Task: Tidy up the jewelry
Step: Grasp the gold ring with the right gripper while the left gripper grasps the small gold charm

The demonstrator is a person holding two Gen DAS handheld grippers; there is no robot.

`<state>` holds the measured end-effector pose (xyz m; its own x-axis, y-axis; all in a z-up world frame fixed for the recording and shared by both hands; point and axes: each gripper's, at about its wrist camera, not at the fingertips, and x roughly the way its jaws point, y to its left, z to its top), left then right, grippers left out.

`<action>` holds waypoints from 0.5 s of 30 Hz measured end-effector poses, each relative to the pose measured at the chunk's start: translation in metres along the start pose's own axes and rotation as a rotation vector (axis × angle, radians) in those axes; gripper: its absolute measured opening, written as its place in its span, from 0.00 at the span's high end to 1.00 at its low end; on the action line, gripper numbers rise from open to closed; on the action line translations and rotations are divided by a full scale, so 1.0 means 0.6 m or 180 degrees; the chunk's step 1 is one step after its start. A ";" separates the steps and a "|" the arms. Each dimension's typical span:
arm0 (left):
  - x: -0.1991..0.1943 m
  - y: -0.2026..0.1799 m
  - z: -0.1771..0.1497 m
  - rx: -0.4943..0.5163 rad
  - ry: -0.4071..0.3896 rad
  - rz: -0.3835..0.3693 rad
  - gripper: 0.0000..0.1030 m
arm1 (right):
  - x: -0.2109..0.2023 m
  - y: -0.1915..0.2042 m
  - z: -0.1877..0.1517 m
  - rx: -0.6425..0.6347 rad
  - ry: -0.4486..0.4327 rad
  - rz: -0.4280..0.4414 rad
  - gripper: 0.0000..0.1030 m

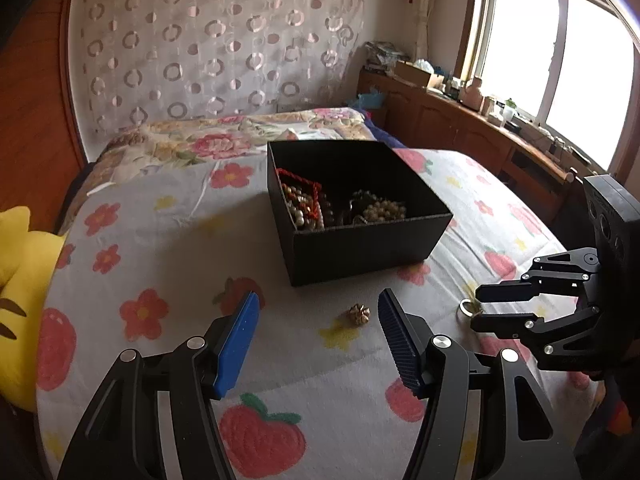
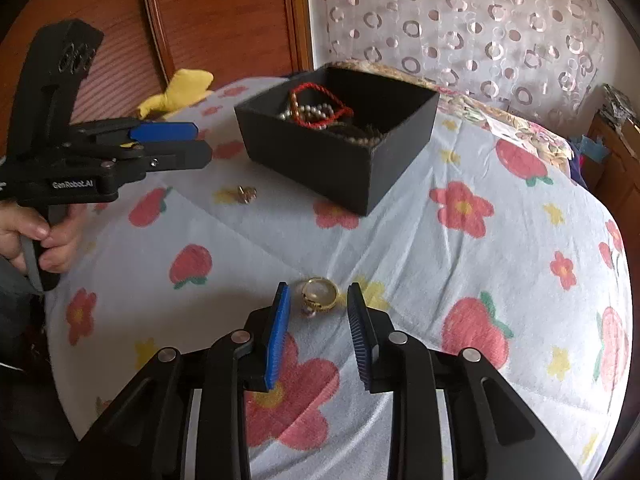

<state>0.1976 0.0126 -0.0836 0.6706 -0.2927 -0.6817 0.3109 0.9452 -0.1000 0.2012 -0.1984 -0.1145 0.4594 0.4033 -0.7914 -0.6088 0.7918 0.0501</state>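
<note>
A black open box (image 1: 360, 240) on the flowered bedspread holds pearl strands and a red cord necklace (image 2: 320, 114). A small gold trinket (image 1: 359, 314) lies on the cloth just ahead of my left gripper (image 1: 318, 306), which is open and empty. The trinket also shows in the right wrist view (image 2: 246, 194). A gold ring (image 2: 319, 294) lies on the cloth between the fingertips of my right gripper (image 2: 318, 300), which is open around it without touching. In the left wrist view the right gripper (image 1: 478, 309) sits at the right by the ring (image 1: 467, 307).
The flowered bedspread (image 2: 460, 280) covers a bed. A yellow plush toy (image 1: 20, 280) lies at the left edge. A wooden headboard (image 2: 220, 12) and patterned curtain stand behind. A wooden cabinet (image 1: 460, 120) with clutter runs under the window at right.
</note>
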 end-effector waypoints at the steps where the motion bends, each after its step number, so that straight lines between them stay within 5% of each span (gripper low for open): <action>1: 0.001 -0.001 -0.001 0.0003 0.0009 -0.0003 0.43 | 0.001 0.004 -0.001 -0.0029 -0.0007 -0.0033 0.69; 10: 0.020 -0.013 -0.006 0.0042 0.0128 -0.0024 0.44 | -0.011 0.002 -0.004 -0.0104 -0.0098 -0.0101 0.88; 15: 0.036 -0.028 -0.003 0.0098 0.0214 -0.0105 0.54 | -0.028 -0.016 -0.006 -0.0044 -0.0160 -0.0142 0.88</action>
<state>0.2060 -0.0091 -0.0979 0.6133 -0.3123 -0.7255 0.3534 0.9299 -0.1016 0.1968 -0.2143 -0.1041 0.5179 0.3905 -0.7611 -0.5958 0.8031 0.0067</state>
